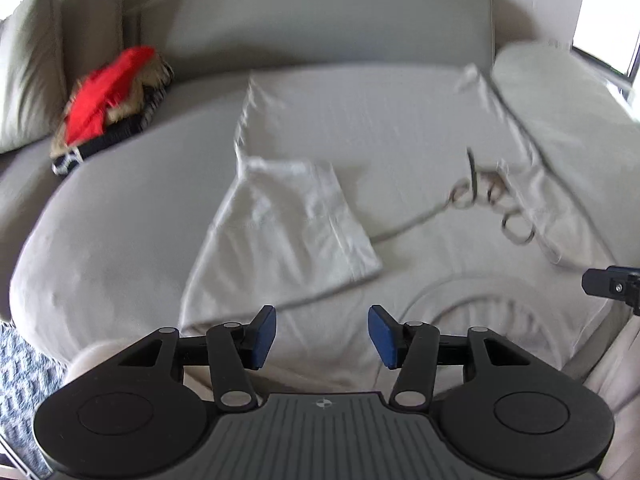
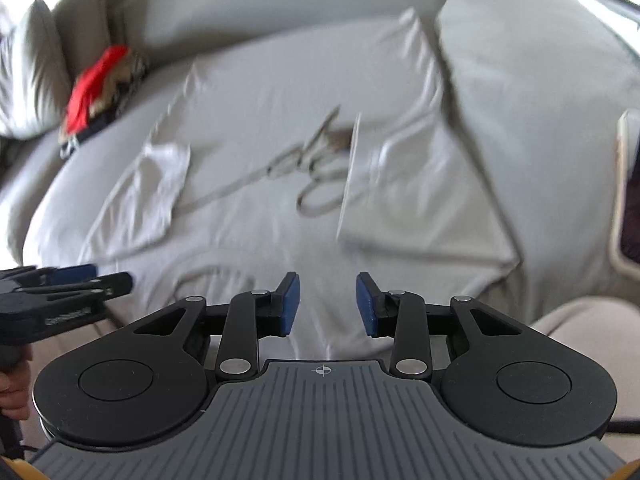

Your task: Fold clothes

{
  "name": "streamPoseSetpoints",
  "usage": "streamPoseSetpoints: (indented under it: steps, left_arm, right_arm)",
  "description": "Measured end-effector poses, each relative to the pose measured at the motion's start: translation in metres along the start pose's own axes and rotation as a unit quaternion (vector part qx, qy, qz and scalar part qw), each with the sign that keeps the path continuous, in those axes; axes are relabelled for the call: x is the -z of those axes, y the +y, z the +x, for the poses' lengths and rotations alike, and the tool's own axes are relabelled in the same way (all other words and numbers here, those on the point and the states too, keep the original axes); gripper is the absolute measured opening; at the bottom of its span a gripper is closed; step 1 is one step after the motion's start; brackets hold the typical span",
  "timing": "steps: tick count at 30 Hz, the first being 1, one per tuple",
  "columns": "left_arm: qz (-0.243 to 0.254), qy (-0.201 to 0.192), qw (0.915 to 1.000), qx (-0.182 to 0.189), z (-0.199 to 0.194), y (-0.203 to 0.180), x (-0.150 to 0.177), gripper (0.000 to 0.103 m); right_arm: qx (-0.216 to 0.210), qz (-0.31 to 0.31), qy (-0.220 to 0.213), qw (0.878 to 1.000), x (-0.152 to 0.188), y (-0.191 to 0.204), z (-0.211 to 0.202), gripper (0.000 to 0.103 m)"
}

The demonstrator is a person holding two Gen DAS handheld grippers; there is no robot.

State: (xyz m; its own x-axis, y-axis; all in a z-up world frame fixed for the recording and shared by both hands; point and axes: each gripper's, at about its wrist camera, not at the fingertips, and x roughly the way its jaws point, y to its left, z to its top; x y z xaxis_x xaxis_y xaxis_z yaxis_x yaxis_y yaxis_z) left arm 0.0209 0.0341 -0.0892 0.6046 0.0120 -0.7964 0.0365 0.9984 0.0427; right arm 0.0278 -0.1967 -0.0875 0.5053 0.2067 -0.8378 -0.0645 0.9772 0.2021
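A pale grey T-shirt [image 1: 384,132] is laid flat on the seat of a grey sofa [image 1: 120,208], with its near hem under both cameras and its collar end toward 12 o'clock. One sleeve [image 1: 288,220] is folded inward at about 10 o'clock of the garment's centre. A printed looping design [image 2: 316,172] is seen on the chest, but it is smeared by motion blur and cannot be read. The left hand-held gripper [image 1: 322,338] is held spread above the hem, with nothing between its blue pads. The right hand-held gripper [image 2: 328,304] is also spread and empty. A red and dark pile of clothes [image 1: 108,104] is seen at 10 o'clock, and its items are hard to make out.
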Motion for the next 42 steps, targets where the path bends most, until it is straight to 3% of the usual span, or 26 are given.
streamPoseSetpoints:
  steps: [3,6,10,12,17,21,25,29,32,34,35,42]
  left_arm:
    - [0.002,0.006,1.0000,0.005,0.002,0.001,-0.003,0.049]
    - [0.004,0.011,0.9999,0.009,0.005,0.003,-0.005,0.056]
    - [0.007,0.018,0.9997,0.016,0.008,0.004,-0.009,0.052]
    - [0.008,0.022,0.9995,0.019,0.010,0.005,-0.010,0.053]
    - [-0.024,-0.051,0.9977,0.037,-0.032,0.032,-0.057,0.053]
    - [-0.047,-0.096,0.9927,0.055,-0.051,0.058,-0.101,0.053]
    - [-0.067,-0.121,0.9892,0.049,-0.043,0.080,-0.148,0.058]
    - [-0.085,-0.119,0.9882,0.045,-0.001,0.101,-0.190,0.058]
    - [-0.109,-0.109,0.9870,0.046,0.041,0.116,-0.209,0.054]
    - [-0.135,-0.100,0.9846,0.050,0.074,0.125,-0.218,0.028]
    - [-0.146,-0.094,0.9831,0.058,0.090,0.129,-0.222,0.025]
    - [-0.183,-0.059,0.9761,0.101,0.195,0.155,-0.248,0.023]
  right_arm:
    - [0.009,-0.007,0.040,0.999,0.012,-0.003,0.020,0.038]
    - [-0.001,0.000,0.034,0.999,0.010,-0.008,0.018,0.038]
    - [-0.035,0.022,-0.007,0.999,-0.007,-0.014,-0.015,0.041]
    - [-0.045,0.028,-0.046,0.998,-0.022,-0.016,-0.042,0.054]
    - [-0.043,0.041,-0.122,0.991,-0.070,-0.025,-0.092,0.080]
    - [-0.036,0.054,-0.144,0.987,-0.116,-0.032,-0.105,0.082]
    - [-0.030,0.067,-0.164,0.984,-0.162,-0.039,-0.117,0.082]
    - [-0.019,0.094,-0.151,0.984,-0.210,-0.047,-0.077,0.082]
    - [-0.008,0.136,-0.149,0.979,-0.241,-0.074,-0.026,0.074]
    - [-0.008,0.165,-0.132,0.977,-0.262,-0.096,0.016,0.060]
    - [-0.013,0.178,-0.120,0.977,-0.274,-0.107,0.039,0.055]
    - [-0.044,0.194,-0.098,0.975,-0.339,-0.146,0.159,0.052]
